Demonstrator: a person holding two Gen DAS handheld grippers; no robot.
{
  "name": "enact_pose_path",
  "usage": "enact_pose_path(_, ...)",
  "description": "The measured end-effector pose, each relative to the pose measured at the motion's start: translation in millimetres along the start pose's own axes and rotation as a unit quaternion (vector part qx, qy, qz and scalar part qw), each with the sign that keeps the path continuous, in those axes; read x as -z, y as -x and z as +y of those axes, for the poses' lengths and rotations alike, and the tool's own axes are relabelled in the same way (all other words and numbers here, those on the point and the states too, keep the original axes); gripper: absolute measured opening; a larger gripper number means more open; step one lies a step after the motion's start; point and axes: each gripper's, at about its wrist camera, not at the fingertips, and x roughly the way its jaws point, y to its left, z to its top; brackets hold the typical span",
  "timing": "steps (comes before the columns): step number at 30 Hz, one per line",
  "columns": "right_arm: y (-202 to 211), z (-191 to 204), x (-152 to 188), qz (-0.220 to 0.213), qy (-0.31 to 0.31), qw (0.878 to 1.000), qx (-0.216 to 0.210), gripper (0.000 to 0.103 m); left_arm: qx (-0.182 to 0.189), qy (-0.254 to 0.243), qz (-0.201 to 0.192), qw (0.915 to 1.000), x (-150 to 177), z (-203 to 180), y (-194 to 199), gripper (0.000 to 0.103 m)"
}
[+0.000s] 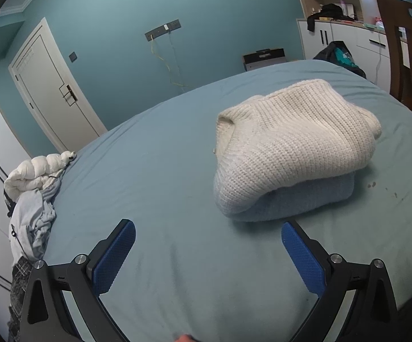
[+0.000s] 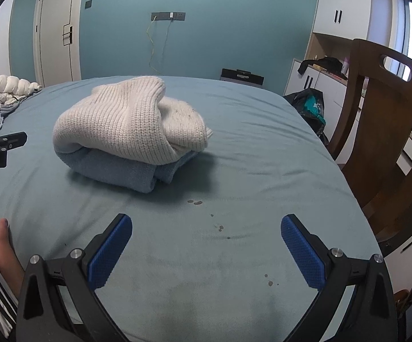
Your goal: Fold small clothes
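Wide bare sheet [image 1: 160, 176] lies ahead of the left gripper [image 1: 208, 235], jaws spread and empty, with the sweater stack [image 1: 288, 148] the one obstacle, sitting just past its right finger. On the right side there's open stained sheet in front of the right gripper [image 2: 206, 228], also spread wide, and the stack is ahead to its left with room between. The edges are tighter: a clothes heap [image 1: 35, 193] crowds the left border, a wooden chair [image 2: 385, 131] stands hard against the right.
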Motion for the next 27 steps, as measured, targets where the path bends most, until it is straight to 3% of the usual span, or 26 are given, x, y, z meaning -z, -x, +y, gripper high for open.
enact_pose_path(27, 6.3, -12.7, 1.1, -0.009, -0.019, 1.0, -0.009, 0.102, -0.007, -0.028, 0.005, 0.9996, 3.7, -9.6, 1.3, 0.103)
